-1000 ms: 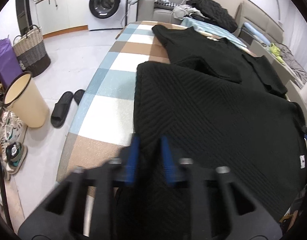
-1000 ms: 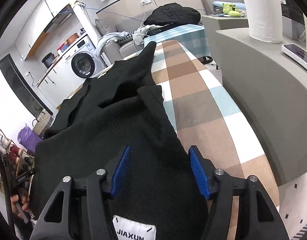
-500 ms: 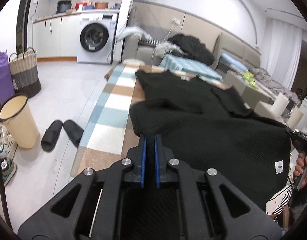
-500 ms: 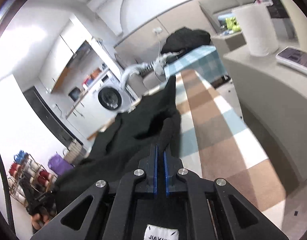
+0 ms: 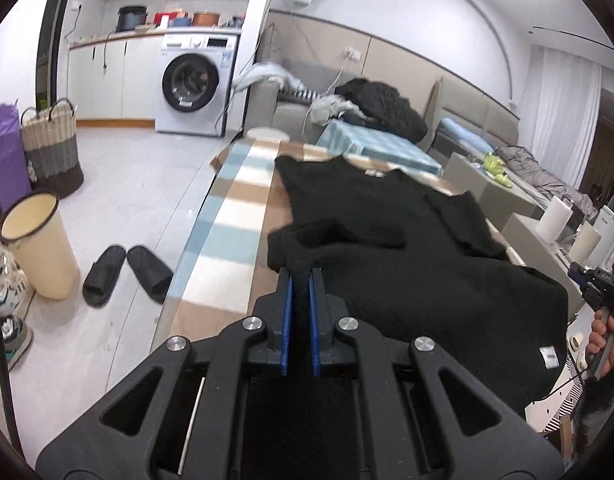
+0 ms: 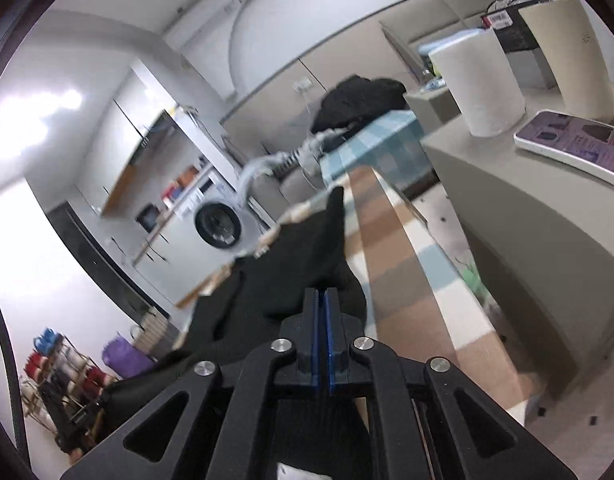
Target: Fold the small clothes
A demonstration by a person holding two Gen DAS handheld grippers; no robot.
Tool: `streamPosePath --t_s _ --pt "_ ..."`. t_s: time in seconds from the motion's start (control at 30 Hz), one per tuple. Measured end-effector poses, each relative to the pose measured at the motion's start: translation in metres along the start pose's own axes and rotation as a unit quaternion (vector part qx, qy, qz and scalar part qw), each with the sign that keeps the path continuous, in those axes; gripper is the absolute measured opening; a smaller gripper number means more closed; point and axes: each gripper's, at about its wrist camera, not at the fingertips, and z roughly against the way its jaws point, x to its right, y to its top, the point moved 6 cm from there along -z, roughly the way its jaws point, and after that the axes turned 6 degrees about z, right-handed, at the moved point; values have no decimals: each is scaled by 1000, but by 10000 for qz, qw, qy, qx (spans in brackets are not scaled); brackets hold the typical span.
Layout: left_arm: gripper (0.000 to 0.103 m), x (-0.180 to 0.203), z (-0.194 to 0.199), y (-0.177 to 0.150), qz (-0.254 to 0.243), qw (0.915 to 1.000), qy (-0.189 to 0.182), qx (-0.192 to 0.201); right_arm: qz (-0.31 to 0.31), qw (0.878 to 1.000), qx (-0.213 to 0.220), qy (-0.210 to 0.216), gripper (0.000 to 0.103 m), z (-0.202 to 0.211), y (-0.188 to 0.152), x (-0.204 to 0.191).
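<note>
A black knit sweater (image 5: 387, 240) lies spread along a table with a checked blue, brown and white cloth (image 5: 235, 216). My left gripper (image 5: 301, 274) is shut on the sweater's near left hem corner and holds it above the table. The near edge hangs taut across to the other gripper, held by a hand (image 5: 607, 340) at the far right. In the right wrist view my right gripper (image 6: 321, 292) pinches the near right corner of the sweater (image 6: 291, 272) between its blue pads. Its jaws are opening slightly, with fabric still between them. A white label shows at the lifted hem.
On the floor to the left are a cream bin (image 5: 39, 248), black slippers (image 5: 127, 272) and a woven basket (image 5: 51, 148). A washing machine (image 5: 193, 84) and a sofa with piled clothes (image 5: 379, 108) stand behind. At right, a grey counter (image 6: 527, 220) holds a paper roll (image 6: 477, 84) and phone (image 6: 575, 140).
Both grippers rose and tilted up, lifting the sweater's near hem off the table. The right jaws, wide apart a second ago, closed on the fabric.
</note>
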Motion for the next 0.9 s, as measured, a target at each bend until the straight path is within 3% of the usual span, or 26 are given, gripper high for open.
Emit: streamPosePath --t_s 0.03,0.1,0.13,0.2,0.27,0.53,0.57,0.63,0.7,0.73,0.77,0.8,0.83,0.9 --pt "6 -3 -4 -3 28 9999 53 -80 -36 10000 -47 -46 39 -1 -3 2" --pt "14 -9 -14 -8 103 9995 139 -277 -157 9998 -141 -43 59 -4 -10 7" --pt "18 -12 -17 -11 142 9992 161 -334 -202 9995 -241 -7 59 -6 -14 8" --pt "50 -17 -22 -15 168 9989 194 -390 -263 9985 -487 5 60 -12 -23 10" --pt "72 -17 -25 -16 169 9990 144 -386 -274 9971 -707 85 60 -16 -31 8" --pt "75 -28 -78 -19 332 9959 249 -801 9 9919 -1252 210 62 -37 -57 -9" --pt "74 -25 -82 -19 330 9958 226 -822 23 9914 -1293 208 62 -39 -59 -10" --pt "60 -19 -89 -17 253 9964 137 -802 39 9907 -1344 203 62 -42 -62 -11" --pt "10 -12 -96 -16 149 9965 12 -820 123 9898 -1406 176 61 -47 -65 -13" --pt "4 -8 -99 -16 112 9964 -100 -839 185 9894 -1431 185 57 -49 -67 -16" --pt "4 -4 -99 -15 80 9967 -127 -803 283 9886 -1462 217 48 -51 -68 -19" --pt "4 -1 -96 -14 16 9974 -119 -711 440 9868 -1537 257 25 -55 -71 -24" --pt "4 1 -92 -13 -44 9977 -135 -663 556 9856 -1573 261 10 -57 -73 -26" --pt "3 6 -79 -10 -117 9983 -222 -534 693 9871 -1411 312 4 -51 -72 -30"
